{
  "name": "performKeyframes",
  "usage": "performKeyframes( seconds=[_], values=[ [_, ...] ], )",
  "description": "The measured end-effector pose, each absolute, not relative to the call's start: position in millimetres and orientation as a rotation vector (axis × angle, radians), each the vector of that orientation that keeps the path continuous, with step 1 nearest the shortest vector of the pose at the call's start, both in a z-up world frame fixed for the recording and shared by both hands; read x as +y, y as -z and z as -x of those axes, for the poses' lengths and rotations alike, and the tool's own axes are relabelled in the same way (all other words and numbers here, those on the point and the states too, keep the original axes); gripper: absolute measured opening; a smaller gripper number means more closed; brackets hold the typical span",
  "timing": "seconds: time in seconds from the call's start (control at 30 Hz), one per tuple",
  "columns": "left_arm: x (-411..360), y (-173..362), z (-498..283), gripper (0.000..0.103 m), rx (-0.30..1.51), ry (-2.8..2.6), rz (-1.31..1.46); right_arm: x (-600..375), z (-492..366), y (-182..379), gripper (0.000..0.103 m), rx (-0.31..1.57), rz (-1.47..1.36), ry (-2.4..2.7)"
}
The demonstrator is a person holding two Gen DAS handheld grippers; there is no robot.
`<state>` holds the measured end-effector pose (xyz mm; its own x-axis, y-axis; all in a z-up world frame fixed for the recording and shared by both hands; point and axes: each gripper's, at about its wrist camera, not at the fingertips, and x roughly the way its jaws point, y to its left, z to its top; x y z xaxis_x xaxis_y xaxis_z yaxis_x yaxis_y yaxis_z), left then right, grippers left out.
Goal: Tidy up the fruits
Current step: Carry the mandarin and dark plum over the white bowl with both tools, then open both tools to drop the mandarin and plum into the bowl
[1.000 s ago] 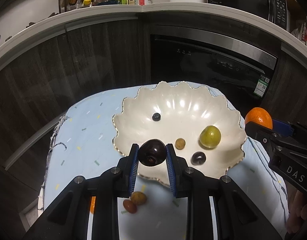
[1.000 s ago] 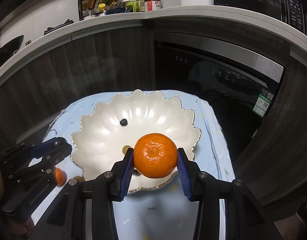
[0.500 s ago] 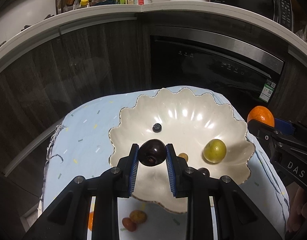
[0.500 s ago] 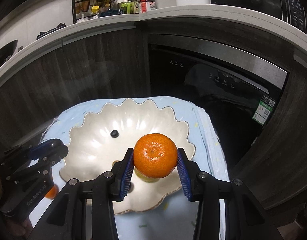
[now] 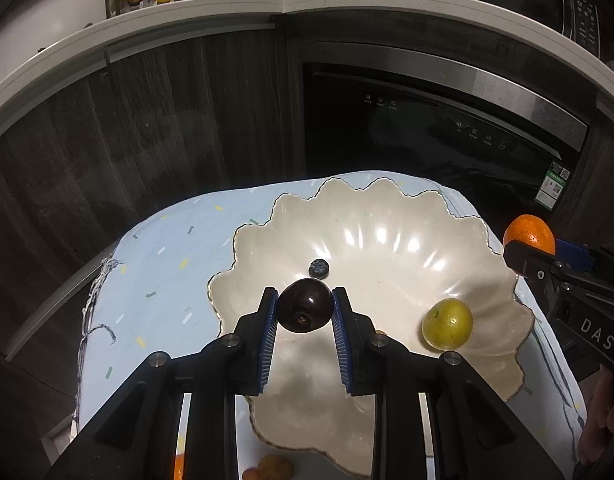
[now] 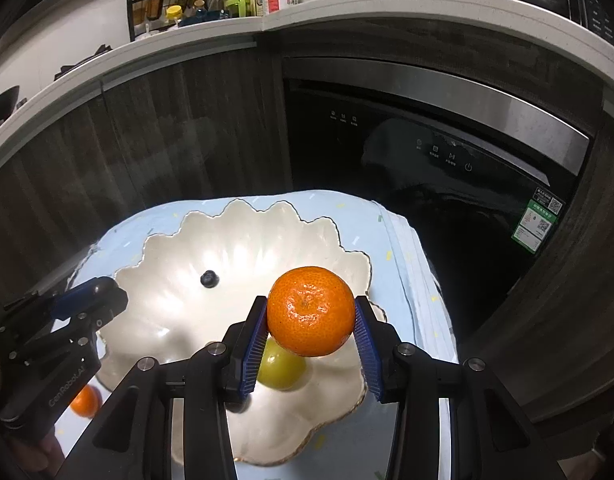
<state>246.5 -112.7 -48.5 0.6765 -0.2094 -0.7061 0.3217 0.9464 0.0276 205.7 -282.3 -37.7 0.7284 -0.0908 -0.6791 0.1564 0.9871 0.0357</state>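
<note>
I held two fruits over the scalloped white bowl (image 5: pixel 503 288) at once: my left gripper (image 5: pixel 304 316) pinched a dark plum (image 5: pixel 304 306) between its blue pads above the bowl's near-left rim, and my right gripper (image 6: pixel 310 316) clamped a mandarin (image 6: pixel 310 311) above its near-right side. The bowl sat toward the far right of the pale blue cloth (image 5: pixel 167 264) covering the small table. A blueberry (image 5: pixel 319 269) lay near the bowl's middle and a green fruit (image 5: pixel 447 329) rested by its right wall; from the right wrist view that green fruit sat almost directly under the mandarin. A few small fruits (image 5: pixel 273 468) and another mandarin (image 6: pixel 84 401) remained on the cloth at the near-left edge.

The risks, as I judged them: the mandarin, let go from this height, could land on the green fruit and bounce or knock it over the shallow rim; the glossy plum could roll down the fluted slope into the blueberry; and both tools crowding one bowl could collide.
</note>
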Motion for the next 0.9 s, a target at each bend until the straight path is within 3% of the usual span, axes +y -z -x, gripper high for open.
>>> performKeyframes(
  seconds=[0.8,0.9],
  values=[
    [-116.6,72.3,-282.4,0.028,0.855,0.281,-0.154,-293.0,-252.7,65.7,0.044,0.877,-0.108,0.140],
    [-116.1,73.7,-282.3,0.033,0.863,0.282,-0.157,-292.2,-253.2,66.5,0.044,0.881,-0.103,0.136]
  ],
)
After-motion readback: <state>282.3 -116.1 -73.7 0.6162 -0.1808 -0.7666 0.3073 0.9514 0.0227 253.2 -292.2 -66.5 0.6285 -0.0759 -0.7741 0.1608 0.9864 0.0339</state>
